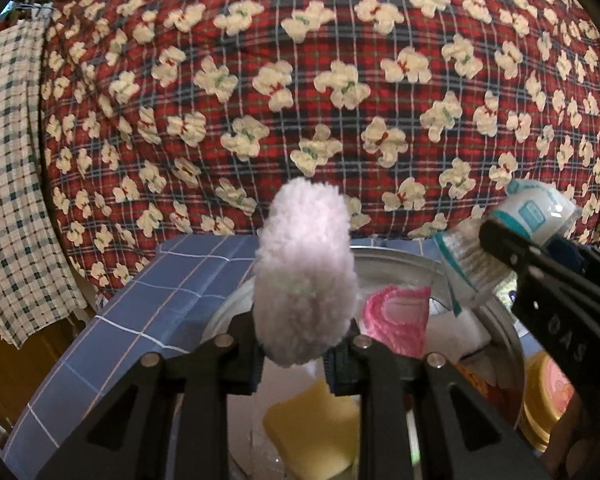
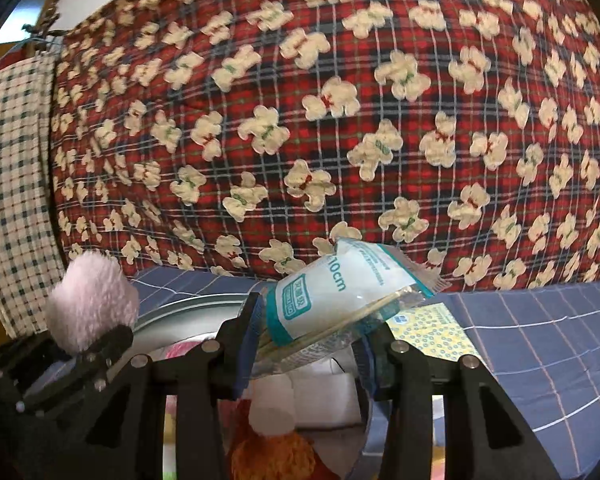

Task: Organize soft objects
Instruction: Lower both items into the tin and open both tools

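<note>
Left wrist: metal basin (image 1: 504,336) holding pink cloth (image 1: 396,320), yellow sponge (image 1: 312,428); left claw (image 1: 296,364) gripping fluffy pompom (image 1: 306,272); right claw (image 2: 306,356) gripping bandage roll (image 2: 340,300)

Each wrist camera looks forward along its hand-held gripper, slightly downward, close over a metal basin (image 1: 400,258); both share the red plaid quilt (image 2: 340,120) ahead, likely hanging.

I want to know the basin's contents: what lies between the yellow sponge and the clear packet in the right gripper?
In the left wrist view, a pink cloth lies between the sponge and the packet.
</note>
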The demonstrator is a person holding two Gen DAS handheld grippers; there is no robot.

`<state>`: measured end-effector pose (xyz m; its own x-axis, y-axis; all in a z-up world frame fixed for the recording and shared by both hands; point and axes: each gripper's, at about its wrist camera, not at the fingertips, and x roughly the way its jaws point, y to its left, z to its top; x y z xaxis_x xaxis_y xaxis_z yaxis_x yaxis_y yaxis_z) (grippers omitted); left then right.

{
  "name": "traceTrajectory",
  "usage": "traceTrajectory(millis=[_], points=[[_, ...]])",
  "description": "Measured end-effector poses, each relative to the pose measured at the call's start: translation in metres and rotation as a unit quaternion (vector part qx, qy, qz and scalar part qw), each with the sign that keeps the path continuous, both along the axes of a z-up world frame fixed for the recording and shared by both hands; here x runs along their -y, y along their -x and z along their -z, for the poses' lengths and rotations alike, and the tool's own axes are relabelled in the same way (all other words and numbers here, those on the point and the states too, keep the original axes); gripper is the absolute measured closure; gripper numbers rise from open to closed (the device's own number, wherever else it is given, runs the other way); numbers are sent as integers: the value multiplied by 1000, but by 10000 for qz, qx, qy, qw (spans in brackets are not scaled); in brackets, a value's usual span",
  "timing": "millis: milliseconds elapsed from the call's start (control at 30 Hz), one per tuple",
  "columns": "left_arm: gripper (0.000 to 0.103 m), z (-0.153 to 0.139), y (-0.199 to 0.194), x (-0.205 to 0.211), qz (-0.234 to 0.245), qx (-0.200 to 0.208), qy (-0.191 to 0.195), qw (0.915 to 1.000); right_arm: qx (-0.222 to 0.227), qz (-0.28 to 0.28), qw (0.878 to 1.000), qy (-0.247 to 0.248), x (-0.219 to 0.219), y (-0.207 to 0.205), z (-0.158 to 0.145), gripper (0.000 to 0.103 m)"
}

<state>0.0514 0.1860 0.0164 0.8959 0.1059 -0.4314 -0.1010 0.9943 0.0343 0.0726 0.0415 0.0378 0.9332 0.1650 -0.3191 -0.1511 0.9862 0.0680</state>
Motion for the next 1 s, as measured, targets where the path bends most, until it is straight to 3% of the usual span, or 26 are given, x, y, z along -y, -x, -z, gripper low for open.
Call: traceTrajectory(millis=[400, 767, 1000], points=[[81, 0, -49, -4, 195, -786, 120, 9966, -1199, -251, 9911, -519, 1, -73, 1, 58], [81, 16, -78, 1, 253, -1571, -132, 9872, -2401, -466, 9647, -979, -9, -114, 28, 58], [77, 19, -84, 3, 192, -1734, -319, 9841, -2927, -515, 9480, -1135, -13, -127, 45, 58]])
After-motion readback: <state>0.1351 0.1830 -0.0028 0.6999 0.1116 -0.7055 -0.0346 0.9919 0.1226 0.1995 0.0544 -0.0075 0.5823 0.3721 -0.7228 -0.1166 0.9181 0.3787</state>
